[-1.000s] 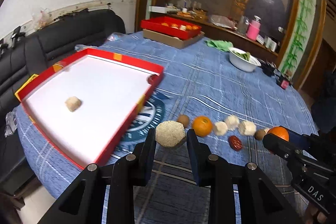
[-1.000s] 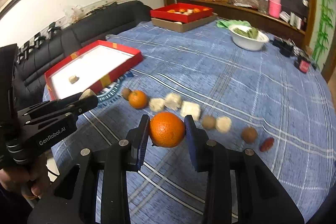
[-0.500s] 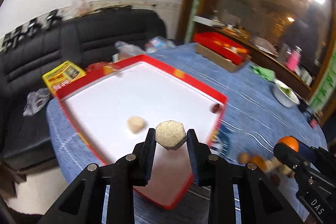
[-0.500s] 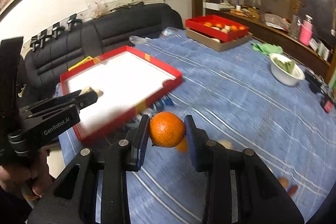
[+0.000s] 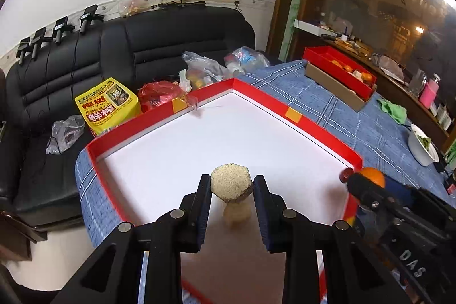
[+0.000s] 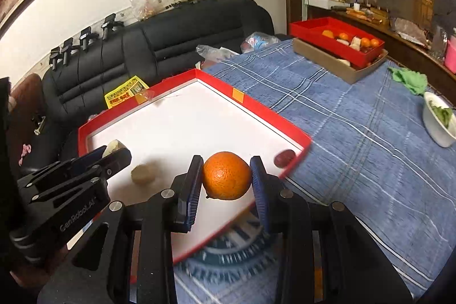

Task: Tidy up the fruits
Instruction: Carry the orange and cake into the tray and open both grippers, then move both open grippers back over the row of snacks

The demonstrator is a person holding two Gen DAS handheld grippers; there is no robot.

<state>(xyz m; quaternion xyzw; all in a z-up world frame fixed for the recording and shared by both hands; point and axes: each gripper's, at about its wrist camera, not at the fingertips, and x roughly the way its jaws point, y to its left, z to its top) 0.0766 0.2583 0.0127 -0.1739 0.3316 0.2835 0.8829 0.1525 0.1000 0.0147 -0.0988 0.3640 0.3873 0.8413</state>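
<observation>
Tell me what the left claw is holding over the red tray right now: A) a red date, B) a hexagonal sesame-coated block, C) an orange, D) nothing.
B: the left claw is shut on the hexagonal sesame-coated block above the red tray, while the orange is in the right claw.

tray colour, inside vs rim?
The tray has a white floor and a red rim with small orange patches; the left wrist view shows it best.

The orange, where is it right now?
The orange sits clamped in the right gripper, centre of the right wrist view, over the red tray near its red date.
</observation>
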